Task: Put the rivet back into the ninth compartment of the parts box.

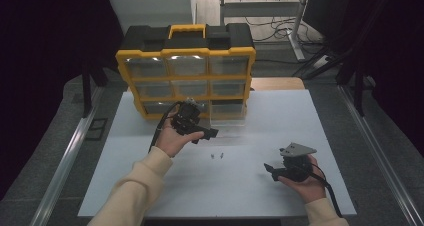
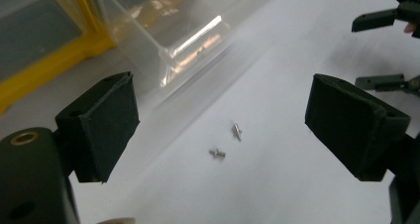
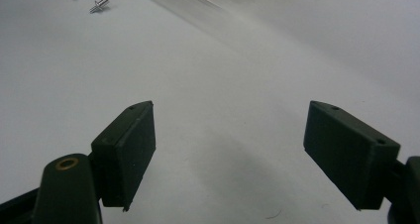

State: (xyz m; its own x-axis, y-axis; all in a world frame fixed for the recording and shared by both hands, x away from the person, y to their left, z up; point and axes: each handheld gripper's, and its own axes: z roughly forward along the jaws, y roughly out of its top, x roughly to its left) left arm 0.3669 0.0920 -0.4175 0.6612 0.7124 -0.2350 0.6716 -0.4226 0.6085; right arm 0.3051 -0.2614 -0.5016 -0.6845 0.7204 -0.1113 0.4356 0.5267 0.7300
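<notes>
Screws (image 2: 236,131), two, small, lay on white desk (image 1: 240,186) just ahead of left hand-held gripper (image 1: 204,134), jaws wide, empty; nearer it than right hand-held gripper (image 1: 270,170), likewise open, empty.

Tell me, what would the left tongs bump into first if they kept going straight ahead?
Probably the two small metal screws lying on the white table. The open left tongs point right at them, though depth is hard to judge.
</notes>
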